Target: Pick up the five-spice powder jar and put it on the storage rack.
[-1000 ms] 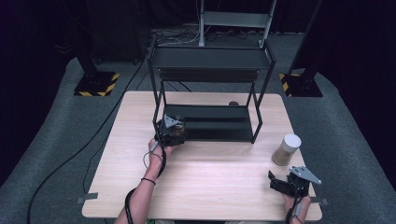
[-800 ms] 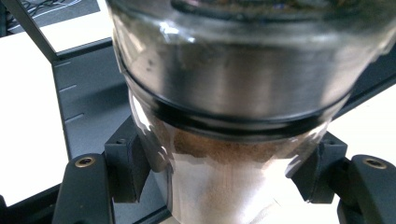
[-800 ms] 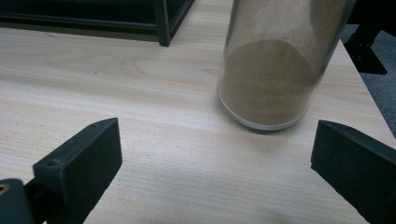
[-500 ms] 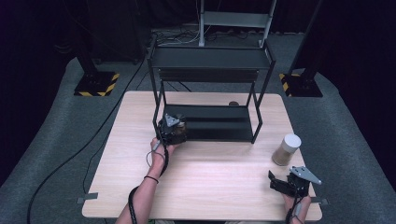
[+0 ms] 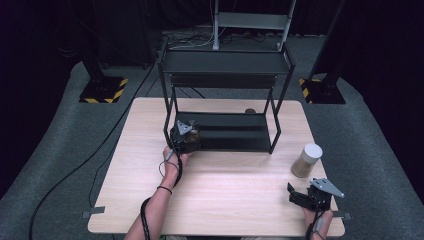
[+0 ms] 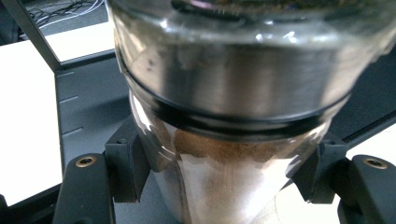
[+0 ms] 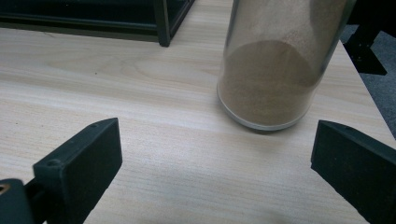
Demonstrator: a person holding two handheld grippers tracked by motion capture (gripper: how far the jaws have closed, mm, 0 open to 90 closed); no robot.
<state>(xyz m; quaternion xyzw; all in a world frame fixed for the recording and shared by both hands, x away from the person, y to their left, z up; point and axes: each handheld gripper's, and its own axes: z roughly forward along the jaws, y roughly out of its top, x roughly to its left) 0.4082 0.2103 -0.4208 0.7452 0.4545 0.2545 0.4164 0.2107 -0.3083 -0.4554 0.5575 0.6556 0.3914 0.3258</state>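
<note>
Now the left claw [image 6: 219,182] stays clenched on the clear glass jar of brown powder [image 6: 224,116], holding it at the black metal rack's lower shelf [image 5: 235,131], barely shifted since before. Meanwhile the right claw [image 7: 215,172] rests released on the pale wooden desk [image 5: 225,185], unmoved, facing a white-lidded jar of tan powder [image 7: 275,70].

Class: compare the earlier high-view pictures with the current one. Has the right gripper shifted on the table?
No. The right gripper sits at the same spot near the table's front right corner, just in front of the white-lidded jar, jaws open.
</note>
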